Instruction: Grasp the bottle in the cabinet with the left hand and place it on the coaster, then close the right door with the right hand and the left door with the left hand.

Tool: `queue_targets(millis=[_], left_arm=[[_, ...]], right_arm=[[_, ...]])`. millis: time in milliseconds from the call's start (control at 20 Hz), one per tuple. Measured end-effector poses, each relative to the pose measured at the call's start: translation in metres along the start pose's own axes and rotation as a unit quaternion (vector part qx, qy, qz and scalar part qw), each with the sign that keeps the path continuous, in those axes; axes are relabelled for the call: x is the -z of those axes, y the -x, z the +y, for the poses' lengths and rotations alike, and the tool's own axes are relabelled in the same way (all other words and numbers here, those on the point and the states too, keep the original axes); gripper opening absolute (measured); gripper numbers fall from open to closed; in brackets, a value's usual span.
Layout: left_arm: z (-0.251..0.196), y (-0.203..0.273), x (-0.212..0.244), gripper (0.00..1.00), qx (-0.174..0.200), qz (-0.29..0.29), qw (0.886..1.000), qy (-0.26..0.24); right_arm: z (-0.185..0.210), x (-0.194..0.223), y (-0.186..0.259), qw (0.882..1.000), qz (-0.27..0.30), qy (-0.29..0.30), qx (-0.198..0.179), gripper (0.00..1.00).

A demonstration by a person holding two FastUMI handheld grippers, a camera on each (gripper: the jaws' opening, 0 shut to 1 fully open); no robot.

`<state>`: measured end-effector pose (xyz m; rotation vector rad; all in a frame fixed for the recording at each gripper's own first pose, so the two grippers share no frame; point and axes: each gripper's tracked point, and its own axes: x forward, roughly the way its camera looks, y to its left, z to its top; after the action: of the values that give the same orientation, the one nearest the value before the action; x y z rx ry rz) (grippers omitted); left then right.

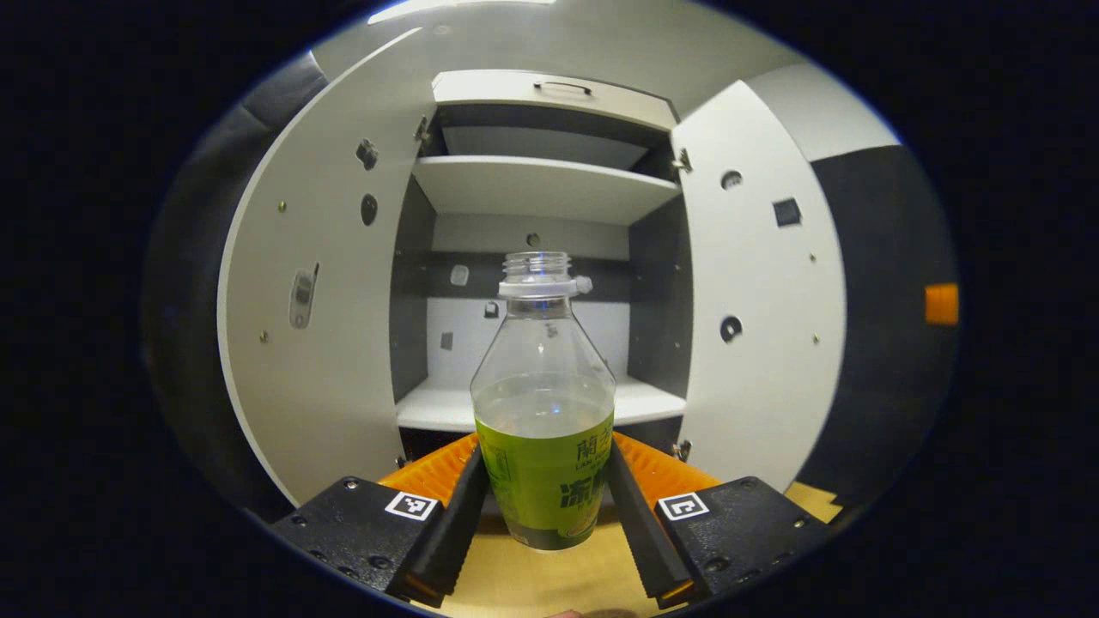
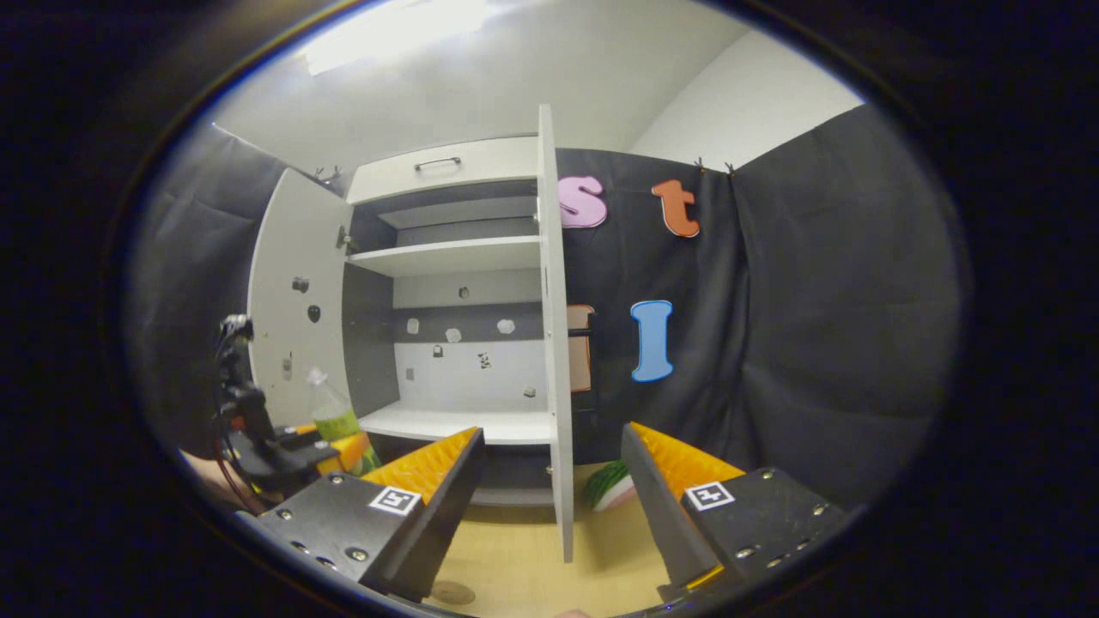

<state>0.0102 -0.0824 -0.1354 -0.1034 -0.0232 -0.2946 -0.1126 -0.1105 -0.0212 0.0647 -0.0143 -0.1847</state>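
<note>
Left gripper (image 1: 547,506) clamped on uncapped bottle (image 1: 543,412), held above wooden table (image 1: 532,584), out in front of open cabinet (image 1: 537,184). Right gripper (image 2: 549,481) fingers spread apart, holding nothing, facing right door (image 2: 554,343) edge-on; left door (image 2: 292,292) open too.

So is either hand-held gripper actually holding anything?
Yes: the left hand-held gripper grips the bottle by its labelled lower body. The right one is open, holding nothing.

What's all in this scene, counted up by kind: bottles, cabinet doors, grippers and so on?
Bottles: 1, the bottle, uncapped, held between the left gripper fingers.
Cabinet doors: 2, the left door and right door, both open.
Grippers: 2, counting the right gripper, open.
Drawers: 1, the drawer on top.
Total: 6.
</note>
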Motion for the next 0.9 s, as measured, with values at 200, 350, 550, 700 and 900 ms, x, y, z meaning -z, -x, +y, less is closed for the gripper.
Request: queue_targets(millis=[200,350,550,700,900], left_arm=[[-0.031,0.027,0.059,0.78,0.056,0.006,0.998,-0.039],[-0.054,0.042,0.106,0.77,0.090,0.030,0.995,-0.031],[-0.072,0.053,0.158,0.78,0.120,0.054,0.991,-0.034],[-0.082,0.059,0.195,0.80,0.141,0.079,0.986,-0.033],[-0.091,0.062,0.227,0.80,0.164,0.090,0.981,-0.045]], right_arm=[[-0.005,-0.002,-0.002,0.999,0.008,-0.025,0.021,0.96],[-0.008,-0.001,-0.001,0.998,0.025,-0.044,0.036,0.94],[-0.010,-0.001,0.000,0.997,0.035,-0.047,0.053,0.96],[-0.007,-0.003,0.002,0.996,0.044,-0.046,0.065,0.96],[-0.003,0.004,0.002,0.994,0.061,-0.044,0.081,0.96]])
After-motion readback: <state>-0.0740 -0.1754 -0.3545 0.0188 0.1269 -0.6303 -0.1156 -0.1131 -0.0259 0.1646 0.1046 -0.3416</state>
